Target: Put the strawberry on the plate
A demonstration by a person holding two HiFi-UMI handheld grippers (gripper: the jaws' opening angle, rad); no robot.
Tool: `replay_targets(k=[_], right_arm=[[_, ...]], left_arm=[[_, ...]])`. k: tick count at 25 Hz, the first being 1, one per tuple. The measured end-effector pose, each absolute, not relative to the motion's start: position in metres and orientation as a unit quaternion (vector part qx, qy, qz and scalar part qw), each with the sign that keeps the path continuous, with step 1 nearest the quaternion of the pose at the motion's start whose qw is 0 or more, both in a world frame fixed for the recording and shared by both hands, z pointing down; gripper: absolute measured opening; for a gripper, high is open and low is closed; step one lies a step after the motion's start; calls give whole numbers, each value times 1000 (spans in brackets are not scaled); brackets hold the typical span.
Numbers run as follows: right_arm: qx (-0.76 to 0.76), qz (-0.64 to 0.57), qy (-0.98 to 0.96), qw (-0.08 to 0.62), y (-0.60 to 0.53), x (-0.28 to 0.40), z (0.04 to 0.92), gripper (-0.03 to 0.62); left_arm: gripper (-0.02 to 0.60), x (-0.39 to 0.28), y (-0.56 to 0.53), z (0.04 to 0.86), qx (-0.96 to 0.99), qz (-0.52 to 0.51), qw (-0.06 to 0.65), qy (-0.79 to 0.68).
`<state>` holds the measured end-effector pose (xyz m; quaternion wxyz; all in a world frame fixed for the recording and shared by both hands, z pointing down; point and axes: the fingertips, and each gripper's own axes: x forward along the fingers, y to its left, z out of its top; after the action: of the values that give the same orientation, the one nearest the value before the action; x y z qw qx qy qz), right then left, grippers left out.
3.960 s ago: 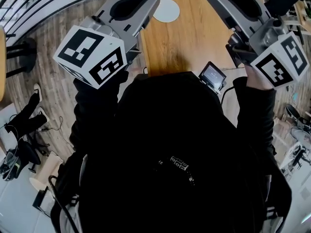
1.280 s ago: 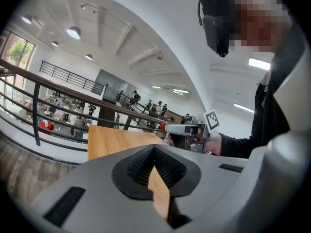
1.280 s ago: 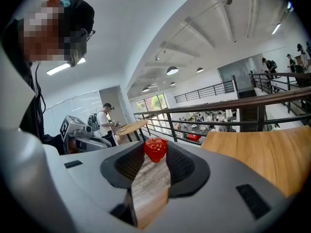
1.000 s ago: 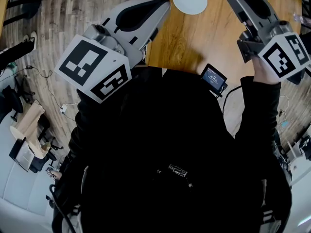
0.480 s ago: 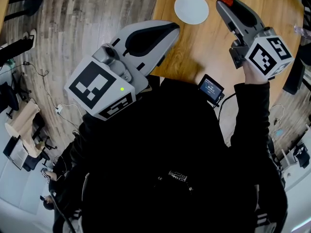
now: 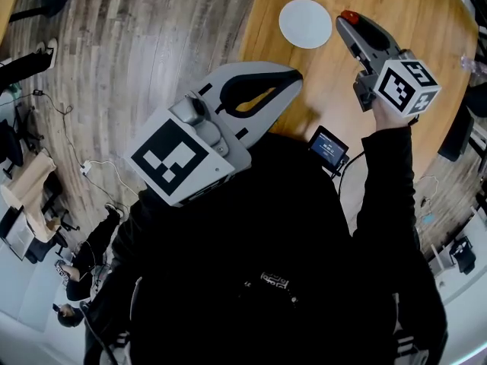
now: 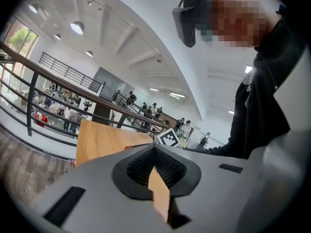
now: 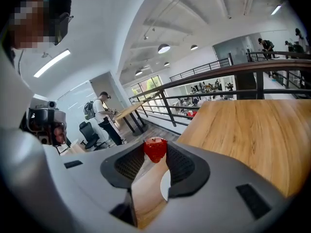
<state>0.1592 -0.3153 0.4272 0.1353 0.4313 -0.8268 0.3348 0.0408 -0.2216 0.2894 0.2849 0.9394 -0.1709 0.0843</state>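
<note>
A small white plate (image 6: 304,23) lies on the wooden table (image 6: 411,6) near its left edge. My right gripper (image 6: 348,17) is held over the table just right of the plate, shut on a red strawberry (image 6: 350,14) at its tips. In the right gripper view the strawberry (image 8: 155,149) sits pinched between the ribbed pads, with a sliver of the plate (image 8: 164,186) below it. My left gripper (image 6: 293,72) hovers over the table's near edge, its tips touching and nothing between them; its own view shows the jaws (image 7: 154,148) met at the tip.
A small device with a lit screen (image 6: 329,147) hangs at the person's chest by the table's near edge. Wooden floor with cables (image 6: 91,169) lies to the left. A railing (image 8: 228,74) runs beyond the table's far side, with people beyond it.
The right gripper with the strawberry has come closer to the plate's right side. The left gripper has shifted right and nearer the table's edge. The head view has swung.
</note>
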Motion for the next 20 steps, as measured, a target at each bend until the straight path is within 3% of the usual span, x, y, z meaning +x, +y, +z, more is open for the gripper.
replay_targets(k=[8, 20], right_arm=[[431, 354, -812, 173, -313, 174, 471, 150], [411, 394, -783, 251, -308, 180, 571, 150]], left_arm=[[5, 64, -182, 277, 966, 99, 215, -105], [5, 66, -171, 280, 966, 86, 223, -100]])
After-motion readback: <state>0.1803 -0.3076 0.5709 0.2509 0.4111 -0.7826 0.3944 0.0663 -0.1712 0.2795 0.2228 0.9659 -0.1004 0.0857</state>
